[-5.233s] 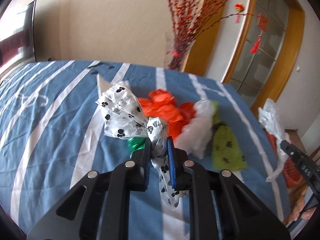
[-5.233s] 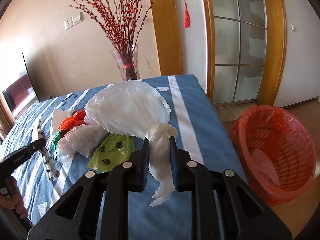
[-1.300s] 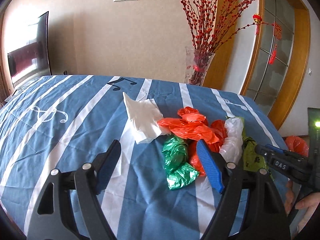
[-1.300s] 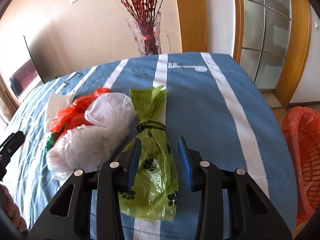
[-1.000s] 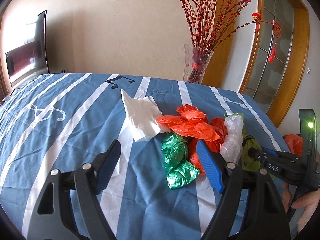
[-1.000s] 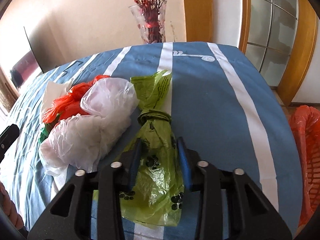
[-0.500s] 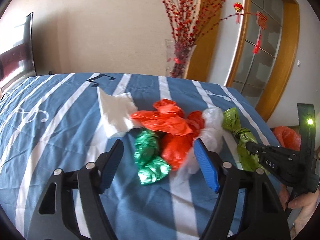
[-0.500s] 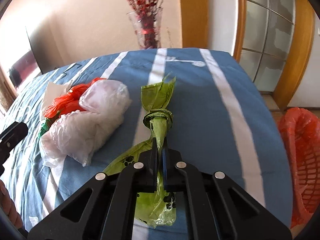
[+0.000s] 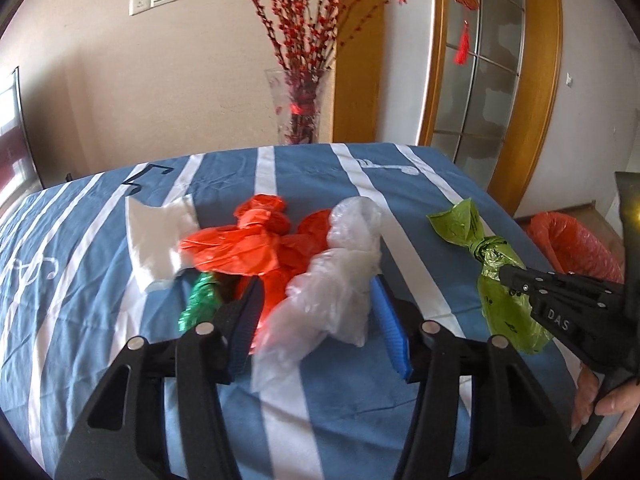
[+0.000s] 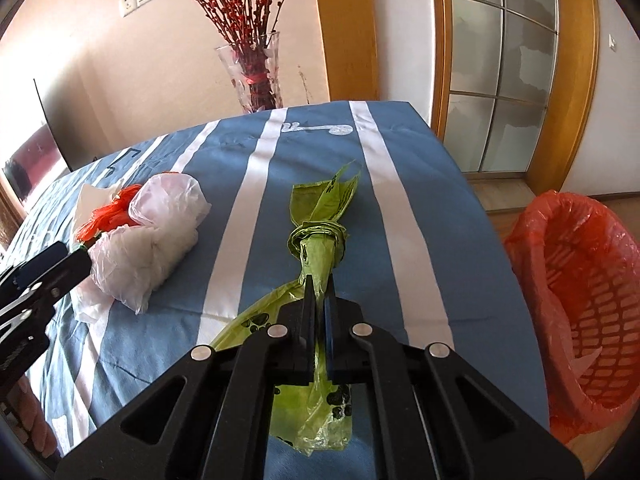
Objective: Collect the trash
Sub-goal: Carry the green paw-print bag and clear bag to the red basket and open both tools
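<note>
On the striped blue cloth (image 9: 340, 396), going from the left, lies a white sheet (image 9: 154, 236), then a green foil wad (image 9: 200, 300) partly under a heap of orange bags (image 9: 256, 244), with a clear bag (image 9: 340, 280) against the heap's right side. The left gripper (image 9: 316, 320) straddles that clear bag: its blue-padded fingers (image 9: 390, 332) stand either side of it and the jaws are closing, the left pad not yet pressing the plastic as far as the blur allows. Further right, apart from the heap, the lime paw-print bag (image 10: 320, 220) lies across the cloth near its right edge, its knotted neck pointing away. The right gripper (image 10: 318, 300) has its fingers pressed together on the twisted plastic just below the knot, the bag's body trailing under the tool. A hand (image 9: 612, 400) shows at the right gripper's handle. Off the cloth's right edge stands a red basket (image 10: 580, 280) lined with an orange bag.
</note>
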Demonstrator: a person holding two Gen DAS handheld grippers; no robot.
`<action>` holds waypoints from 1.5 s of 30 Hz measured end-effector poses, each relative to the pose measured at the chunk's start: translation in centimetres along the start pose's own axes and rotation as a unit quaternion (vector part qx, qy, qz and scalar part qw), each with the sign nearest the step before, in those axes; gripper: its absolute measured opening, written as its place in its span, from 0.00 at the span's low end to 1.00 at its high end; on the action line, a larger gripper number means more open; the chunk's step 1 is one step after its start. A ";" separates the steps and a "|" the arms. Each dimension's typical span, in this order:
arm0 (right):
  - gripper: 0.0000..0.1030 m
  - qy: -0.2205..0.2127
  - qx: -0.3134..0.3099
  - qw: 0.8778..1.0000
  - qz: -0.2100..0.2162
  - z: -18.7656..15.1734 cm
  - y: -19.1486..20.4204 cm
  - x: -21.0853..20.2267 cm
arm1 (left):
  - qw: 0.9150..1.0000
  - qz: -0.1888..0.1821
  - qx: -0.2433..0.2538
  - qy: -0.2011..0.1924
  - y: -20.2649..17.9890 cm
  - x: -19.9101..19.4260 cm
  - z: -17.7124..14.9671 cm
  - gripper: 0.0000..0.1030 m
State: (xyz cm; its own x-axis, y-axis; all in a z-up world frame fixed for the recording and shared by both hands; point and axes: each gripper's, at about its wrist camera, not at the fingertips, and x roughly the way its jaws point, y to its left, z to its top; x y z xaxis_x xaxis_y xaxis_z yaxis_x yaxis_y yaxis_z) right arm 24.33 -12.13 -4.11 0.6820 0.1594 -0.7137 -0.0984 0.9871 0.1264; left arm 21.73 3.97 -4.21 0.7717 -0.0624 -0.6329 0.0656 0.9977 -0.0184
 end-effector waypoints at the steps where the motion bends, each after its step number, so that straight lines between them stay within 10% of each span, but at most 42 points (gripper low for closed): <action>1: 0.04 0.000 0.001 1.000 0.000 -0.1 -0.1 0.0 | 1.000 0.001 0.002 0.003 -0.1 0.2 0.0 0.53; 14: 0.04 -0.006 0.013 1.000 0.002 -0.2 -0.9 -0.9 | 0.999 -0.030 0.000 0.041 -0.7 2.6 -0.6 0.06; 45: 0.04 -0.102 0.053 0.991 -0.065 -1.3 -8.9 -10.4 | 0.988 -0.150 0.023 -0.028 -9.4 -2.9 1.8 0.04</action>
State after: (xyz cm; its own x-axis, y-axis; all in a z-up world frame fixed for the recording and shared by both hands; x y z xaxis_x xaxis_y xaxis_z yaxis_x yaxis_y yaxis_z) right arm 17.21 -22.60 1.27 0.8174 0.0146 -0.5759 0.0685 0.9901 0.1224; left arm 20.02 -5.25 -0.80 0.7469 -0.3575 -0.5607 0.3241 0.9320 -0.1625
